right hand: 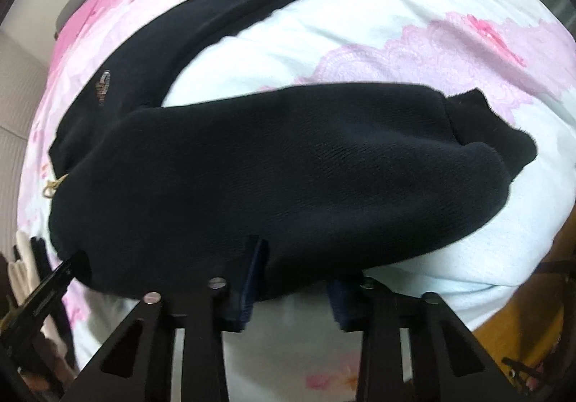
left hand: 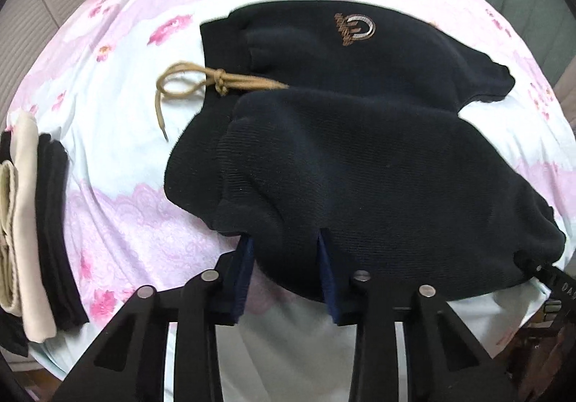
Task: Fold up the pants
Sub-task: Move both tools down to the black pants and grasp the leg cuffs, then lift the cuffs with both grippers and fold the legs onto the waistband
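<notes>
Black knit pants (left hand: pixel 342 150) with a tan drawstring (left hand: pixel 201 81) and a small embroidered logo (left hand: pixel 354 28) lie on a pink floral bed sheet (left hand: pixel 118 168). The near leg is folded up over the waist. My left gripper (left hand: pixel 284 251) has its jaws spread, with the near edge of the fabric draped over the blue pads. My right gripper (right hand: pixel 298 258) stands the same way under the near leg (right hand: pixel 288 164), its tips hidden by fabric. The far leg (right hand: pixel 216 17) stretches away to its cuff. I cannot tell whether either gripper pinches the cloth.
A stack of folded black and cream garments (left hand: pixel 32 229) lies at the left edge of the bed. The right gripper's body shows at the right edge of the left wrist view (left hand: pixel 554 287). A wooden floor (right hand: pixel 522 330) shows past the bed's near right edge.
</notes>
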Demonstrator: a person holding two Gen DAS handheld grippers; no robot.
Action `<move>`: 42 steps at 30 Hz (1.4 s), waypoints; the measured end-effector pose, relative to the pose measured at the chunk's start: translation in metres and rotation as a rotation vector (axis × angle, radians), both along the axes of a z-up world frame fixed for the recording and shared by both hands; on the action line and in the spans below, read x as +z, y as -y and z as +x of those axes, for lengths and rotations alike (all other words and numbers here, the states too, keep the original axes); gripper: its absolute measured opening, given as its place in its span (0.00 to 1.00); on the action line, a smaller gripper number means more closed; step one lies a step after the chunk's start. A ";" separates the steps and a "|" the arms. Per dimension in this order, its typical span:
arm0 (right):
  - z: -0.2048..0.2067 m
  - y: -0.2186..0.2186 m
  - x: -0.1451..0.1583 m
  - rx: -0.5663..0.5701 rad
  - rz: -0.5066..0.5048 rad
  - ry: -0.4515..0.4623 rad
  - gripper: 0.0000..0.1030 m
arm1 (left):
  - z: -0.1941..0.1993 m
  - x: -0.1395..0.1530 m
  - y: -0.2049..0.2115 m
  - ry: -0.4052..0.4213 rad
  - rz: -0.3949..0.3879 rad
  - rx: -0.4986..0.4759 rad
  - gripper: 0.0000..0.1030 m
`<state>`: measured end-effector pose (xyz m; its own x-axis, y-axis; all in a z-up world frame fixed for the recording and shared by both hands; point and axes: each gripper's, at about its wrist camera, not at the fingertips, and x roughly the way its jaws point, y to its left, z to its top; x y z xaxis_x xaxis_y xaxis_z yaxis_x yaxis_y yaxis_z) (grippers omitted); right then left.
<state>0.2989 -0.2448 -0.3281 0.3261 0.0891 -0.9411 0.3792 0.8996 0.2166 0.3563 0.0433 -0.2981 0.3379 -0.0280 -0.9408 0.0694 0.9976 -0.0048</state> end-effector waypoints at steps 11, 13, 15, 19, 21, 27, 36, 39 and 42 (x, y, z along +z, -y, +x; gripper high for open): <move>0.004 0.005 0.105 0.087 -0.005 0.079 0.21 | -0.003 0.083 0.007 0.047 0.054 0.008 0.27; 0.011 0.008 0.119 0.109 0.001 0.086 0.20 | 0.002 0.085 0.003 0.043 0.066 0.027 0.27; 0.019 0.007 0.130 0.125 0.006 0.090 0.21 | 0.007 0.090 0.005 0.036 0.071 0.061 0.27; 0.041 0.010 0.140 0.155 0.004 0.073 0.20 | 0.027 0.096 0.009 0.027 0.076 0.116 0.26; 0.056 0.013 0.140 0.171 0.002 0.061 0.20 | 0.039 0.100 0.012 0.034 0.076 0.141 0.26; 0.115 0.021 0.142 0.208 -0.022 0.090 0.20 | 0.082 0.108 0.015 0.074 0.085 0.215 0.26; 0.228 0.025 0.113 0.245 -0.081 0.068 0.20 | 0.173 0.098 0.002 0.101 0.209 0.331 0.06; 0.257 0.030 0.097 0.230 -0.061 0.063 0.20 | 0.195 0.088 -0.012 0.065 0.192 0.331 0.06; 0.278 0.025 0.083 0.248 -0.082 0.041 0.20 | 0.201 0.091 -0.007 0.106 0.140 0.189 0.13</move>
<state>0.5772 -0.2697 -0.2451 0.3417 0.0949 -0.9350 0.1370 0.9792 0.1494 0.5577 0.0508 -0.2068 0.4217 0.1731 -0.8901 -0.1252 0.9833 0.1319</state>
